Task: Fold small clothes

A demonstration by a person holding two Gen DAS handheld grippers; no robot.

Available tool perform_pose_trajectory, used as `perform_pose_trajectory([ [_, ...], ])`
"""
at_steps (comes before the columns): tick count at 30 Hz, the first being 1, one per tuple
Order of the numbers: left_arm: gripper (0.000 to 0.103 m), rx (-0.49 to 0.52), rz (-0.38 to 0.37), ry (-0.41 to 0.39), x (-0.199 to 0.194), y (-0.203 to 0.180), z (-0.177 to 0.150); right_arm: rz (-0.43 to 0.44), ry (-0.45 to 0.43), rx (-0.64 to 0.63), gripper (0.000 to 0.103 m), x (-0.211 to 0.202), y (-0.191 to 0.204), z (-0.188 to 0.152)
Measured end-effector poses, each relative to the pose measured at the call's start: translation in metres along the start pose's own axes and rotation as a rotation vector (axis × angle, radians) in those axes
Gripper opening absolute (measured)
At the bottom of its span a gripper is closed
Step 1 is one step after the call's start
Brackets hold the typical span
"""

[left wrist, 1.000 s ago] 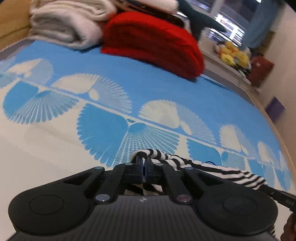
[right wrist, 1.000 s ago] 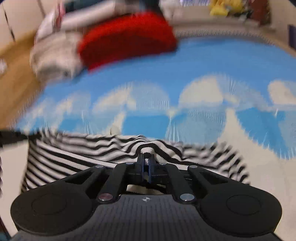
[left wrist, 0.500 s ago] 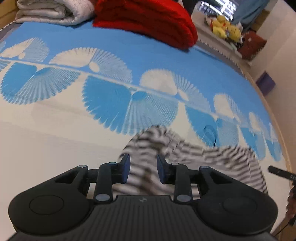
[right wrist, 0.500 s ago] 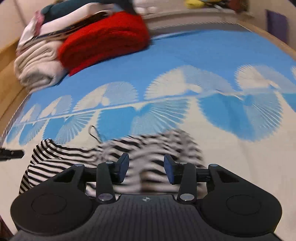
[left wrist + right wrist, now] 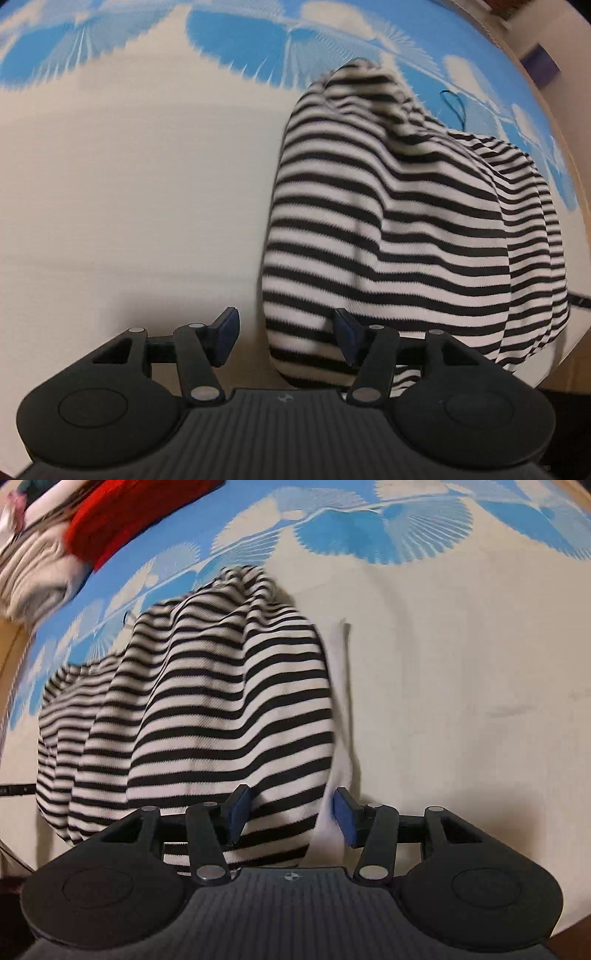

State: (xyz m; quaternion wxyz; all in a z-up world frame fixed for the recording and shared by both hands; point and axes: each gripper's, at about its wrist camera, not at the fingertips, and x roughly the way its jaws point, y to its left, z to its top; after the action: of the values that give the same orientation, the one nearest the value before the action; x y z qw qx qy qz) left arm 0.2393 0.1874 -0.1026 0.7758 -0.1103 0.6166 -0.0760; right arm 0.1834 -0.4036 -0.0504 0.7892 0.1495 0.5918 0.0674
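A: Bedspread (image 5: 129,184), cream with blue fans, carries the striped top (image 5: 388,229), lying in a folded heap near its front edge.

B: Left gripper (image 5: 286,338)?

A: Jaws opening, apart; the top's near left corner lies between them, pads off the cloth.

B: Right gripper (image 5: 291,814)?

A: Jaws opening too; the top's right edge sits between them, unpinched. Red knit (image 5: 122,524) and pale bedding (image 5: 33,572) are stacked well behind.
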Motion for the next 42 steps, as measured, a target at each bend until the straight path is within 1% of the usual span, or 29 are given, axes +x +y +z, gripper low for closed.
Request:
perform_pose_trajectory([
  [1, 0.058, -0.019, -0.013, 0.006, 0.002, 0.001, -0.002, -0.001, 0.007, -0.014, 0.051, 0.003, 0.003, 0.0],
  [3, 0.042, -0.032, -0.031, 0.001, 0.003, 0.001, -0.004, -0.024, 0.036, -0.032, 0.051, 0.01, 0.006, -0.002],
  [4, 0.021, -0.038, -0.05, -0.007, 0.001, -0.001, -0.005, -0.043, 0.047, -0.032, 0.051, 0.012, 0.005, -0.002],
  [5, 0.006, -0.037, -0.059, -0.015, -0.002, -0.002, -0.005, -0.048, 0.054, -0.024, 0.051, 0.012, 0.004, -0.002],
  [6, 0.006, -0.025, -0.056, -0.031, -0.006, -0.005, -0.006, -0.042, 0.057, -0.011, 0.051, 0.012, 0.003, -0.001],
  [7, 0.005, -0.003, -0.045, -0.053, -0.013, -0.01, -0.007, -0.033, 0.055, -0.002, 0.041, 0.008, 0.0, -0.003],
  [8, 0.004, 0.019, -0.037, -0.081, -0.022, -0.014, -0.009, -0.02, 0.05, -0.003, 0.014, 0.006, 0.0, -0.002],
  [9, 0.004, 0.032, -0.039, -0.108, -0.032, -0.018, -0.011, -0.011, 0.035, -0.006, 0.006, 0.0, 0.0, -0.001],
  [11, 0.004, 0.032, -0.047, -0.19, -0.064, -0.021, -0.014, 0.032, -0.061, 0.025, 0.006, -0.025, -0.006, 0.005],
  [13, 0.004, -0.002, -0.068, -0.26, -0.091, -0.019, -0.021, 0.15, -0.205, 0.139, 0.004, -0.064, -0.021, 0.009],
  [14, 0.004, -0.011, -0.053, -0.284, -0.101, -0.017, -0.028, 0.179, -0.255, 0.158, 0.003, -0.078, -0.027, 0.008],
  [15, 0.004, -0.012, -0.026, -0.28, -0.103, -0.018, -0.035, 0.156, -0.28, 0.135, 0.003, -0.087, -0.029, 0.006],
  [16, 0.004, -0.015, -0.004, -0.245, -0.096, -0.015, -0.043, 0.108, -0.276, 0.102, 0.003, -0.089, -0.03, 0.003],
  [17, 0.004, -0.023, 0.014, -0.177, -0.082, -0.012, -0.048, 0.07, -0.233, 0.1, 0.002, -0.083, -0.035, 0.001],
  [18, 0.004, -0.012, 0.052, -0.106, -0.068, -0.013, -0.051, 0.039, -0.166, 0.117, 0.002, -0.072, -0.041, -0.002],
  [19, 0.004, 0.036, 0.104, -0.047, -0.055, -0.019, -0.053, 0.015, -0.085, 0.128, 0.002, -0.057, -0.046, -0.005],
  [20, 0.004, 0.067, 0.126, -0.013, -0.047, -0.022, -0.054, -0.015, -0.024, 0.109, 0.002, -0.045, -0.045, -0.008],
  [23, 0.006, 0.012, 0.123, -0.013, -0.044, -0.016, -0.051, -0.111, 0.082, 0.012, 0.002, -0.02, -0.035, -0.013],
  [25, 0.009, -0.021, 0.122, -0.025, -0.049, -0.014, -0.052, -0.13, 0.087, 0.012, 0.002, -0.018, -0.032, -0.012],
  [27, 0.012, 0.015, 0.149, -0.051, -0.057, -0.024, -0.054, -0.139, 0.072, -0.002, 0.003, -0.021, -0.027, -0.01],
  [29, 0.016, 0.028, 0.159, -0.11, -0.067, -0.027, -0.053, -0.135, 0.045, -0.015, 0.004, -0.028, -0.021, -0.011],
  [30, 0.016, 0.028, 0.152, -0.144, -0.073, -0.028, -0.05, -0.138, 0.023, -0.026, 0.004, -0.033, -0.019, -0.013],
  [32, 0.016, 0.027, 0.097, -0.202, -0.082, -0.032, -0.047, -0.162, -0.058, -0.051, 0.006, -0.046, -0.019, -0.014],
  [34, 0.016, 0.055, 0.05, -0.211, -0.081, -0.04, -0.042, -0.134, -0.133, -0.048, 0.006, -0.055, -0.02, -0.01],
  [36, 0.016, 0.13, 0.012, -0.177, -0.074, -0.053, -0.042, -0.084, -0.169, -0.032, 0.006, -0.06, -0.02, -0.006],
  [37, 0.019, 0.164, 0.004, -0.155, -0.067, -0.061, -0.042, -0.06, -0.169, -0.036, 0.006, -0.057, -0.019, -0.005],
  [38, 0.025, 0.207, 0.01, -0.124, -0.059, -0.068, -0.043, -0.039, -0.151, -0.05, 0.007, -0.052, -0.016, -0.004],
  [40, 0.03, 0.252, 0.051, -0.055, -0.044, -0.072, -0.049, -0.025, -0.081, -0.089, 0.01, -0.035, -0.01, -0.007],
  [42, 0.03, 0.268, 0.127, 0.031, -0.023, -0.073, -0.048, -0.052, 0.01, -0.139, 0.015, -0.015, -0.002, -0.01],
])
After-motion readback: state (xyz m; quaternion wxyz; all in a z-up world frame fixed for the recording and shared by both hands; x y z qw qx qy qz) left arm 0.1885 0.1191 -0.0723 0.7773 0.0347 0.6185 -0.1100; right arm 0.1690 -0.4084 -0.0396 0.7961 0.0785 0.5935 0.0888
